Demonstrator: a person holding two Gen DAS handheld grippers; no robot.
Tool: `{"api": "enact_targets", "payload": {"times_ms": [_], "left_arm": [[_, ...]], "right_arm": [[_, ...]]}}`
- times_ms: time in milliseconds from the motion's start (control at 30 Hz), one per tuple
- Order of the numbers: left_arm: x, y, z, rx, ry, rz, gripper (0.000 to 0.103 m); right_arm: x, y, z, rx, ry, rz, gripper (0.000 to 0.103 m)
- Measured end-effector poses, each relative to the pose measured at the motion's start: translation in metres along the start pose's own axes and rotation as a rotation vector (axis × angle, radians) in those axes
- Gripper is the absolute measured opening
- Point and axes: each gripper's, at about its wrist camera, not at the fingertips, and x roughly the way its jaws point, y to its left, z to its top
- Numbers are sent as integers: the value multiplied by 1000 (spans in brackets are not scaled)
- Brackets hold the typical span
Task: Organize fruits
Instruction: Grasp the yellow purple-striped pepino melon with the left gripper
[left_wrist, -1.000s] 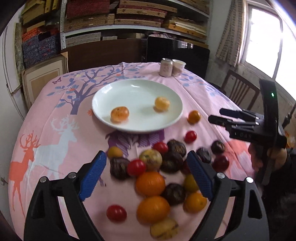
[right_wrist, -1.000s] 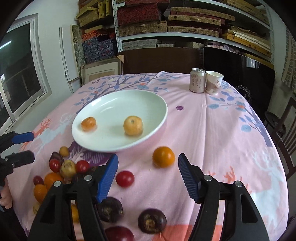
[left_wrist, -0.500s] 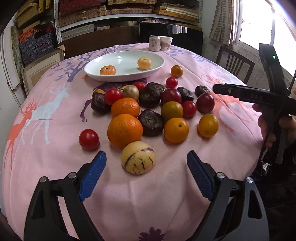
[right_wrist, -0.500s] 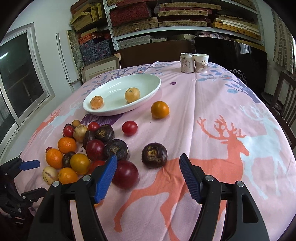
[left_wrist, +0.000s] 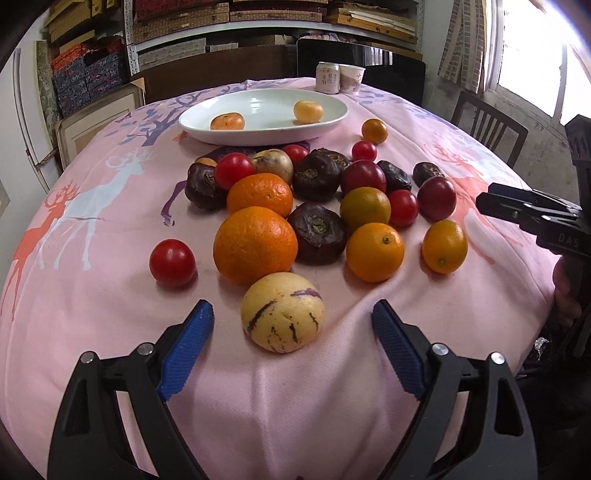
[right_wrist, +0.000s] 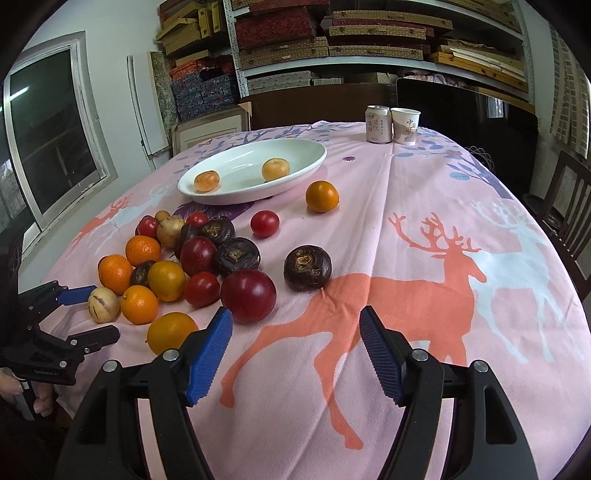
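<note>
A white oval plate (left_wrist: 258, 127) (right_wrist: 303, 168) holds two small oranges at the far middle of the pink deer-print tablecloth (right_wrist: 424, 240). A pile of oranges, red tomatoes and dark purple fruits (left_wrist: 317, 192) (right_wrist: 192, 258) lies in front of it. My left gripper (left_wrist: 291, 334) is open and empty, low over the near edge, with a yellow purple-striped fruit (left_wrist: 282, 312) between its fingers' line. My right gripper (right_wrist: 295, 341) is open and empty, just behind a dark red fruit (right_wrist: 248, 290). A lone dark purple fruit (right_wrist: 307, 267) sits ahead of it.
A drink can (right_wrist: 378, 123) and a paper cup (right_wrist: 405, 125) stand at the table's far edge. One orange (right_wrist: 322, 196) and one tomato (right_wrist: 264, 223) lie apart near the plate. Wooden chairs (left_wrist: 487, 127) stand at the right. Shelves with boxes fill the back wall.
Both grippers have pulled back from the plate toward the near table edge and dropped lower. The fruit pile now lies ahead of them. Both stay open.
</note>
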Motion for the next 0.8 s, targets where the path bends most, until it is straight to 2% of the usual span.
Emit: {"api": "enact_targets", "payload": {"times_ms": [100,233,300,367,433,567,800], "left_arm": [[0,1,1,-5,-5,-19,71],[0,0,2,-3,-11,-25,65],[-2,2,2,-19,-23,-20,53],[-3,11,3,-60,-30,-3,52],[1,18,3,-87,-10,-28,53],[2,8,1,-43,-7,5,51],[2,6,-2,-56,-24,22,50]], "right_arm": [[3,2,-1,-8,3,0,72],[7,1,-2,-3,16,2,72],[9,0,-3,6,22,2,72],[9,0,-4,6,22,0,72],[9,1,-3,2,18,-2,72],[10,1,-4,5,22,-4,72],[11,0,-4,6,22,-11,72]]}}
